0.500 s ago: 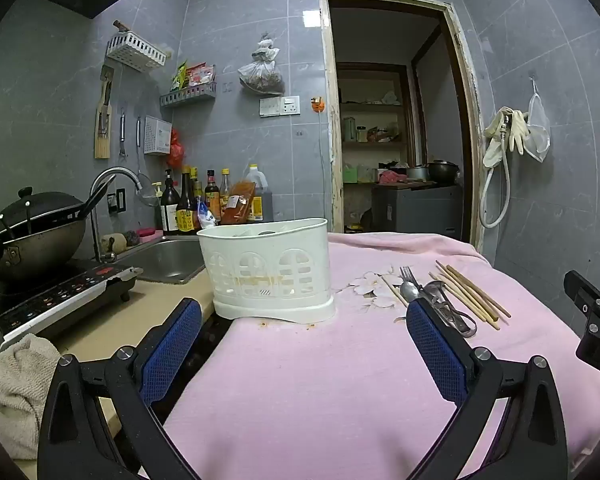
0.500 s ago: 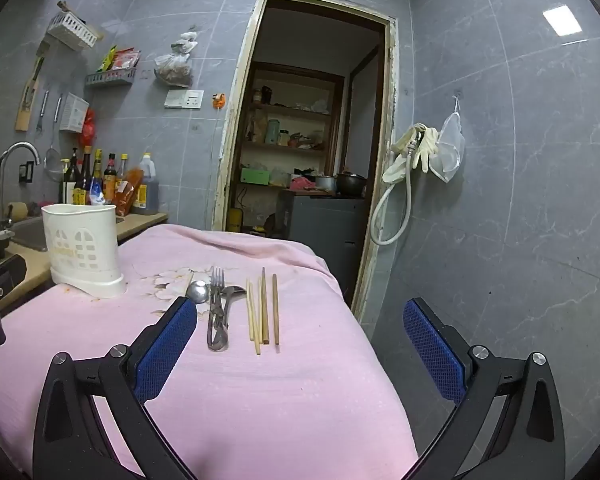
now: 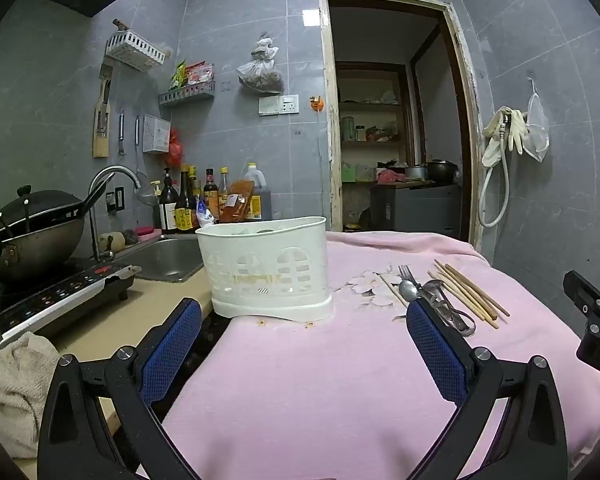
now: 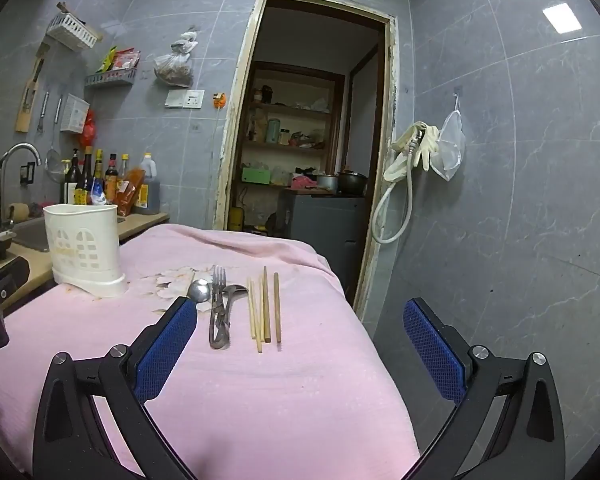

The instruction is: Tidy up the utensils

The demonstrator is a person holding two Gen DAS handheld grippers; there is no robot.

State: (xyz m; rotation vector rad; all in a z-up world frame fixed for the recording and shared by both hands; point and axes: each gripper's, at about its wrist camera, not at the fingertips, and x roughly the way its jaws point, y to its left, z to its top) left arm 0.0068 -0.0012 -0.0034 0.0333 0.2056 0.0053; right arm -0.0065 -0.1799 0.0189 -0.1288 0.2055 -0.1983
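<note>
I am holding my left gripper spread wide, nothing between its blue mesh-textured pads; my right gripper is likewise gaping, empty, over the pink cloth.

Holder: white plastic, oval, arched cut-outs, standing upright on the cloth's left edge beside the steel sink. A faded yellowish mark is showing on its front; I cannot read it.

Utensils, lying flat, right of the holder and apart from it: steel spoon, fork, a further metal piece overlapping them, unclear what. Just beside them, wooden chopsticks, slim, roughly parallel.

Bottles are carrying labels too small to read.

Cloth is dropping off at the right edge near the tiled wall; bare cloth is lying open in front of both grippers.
</note>
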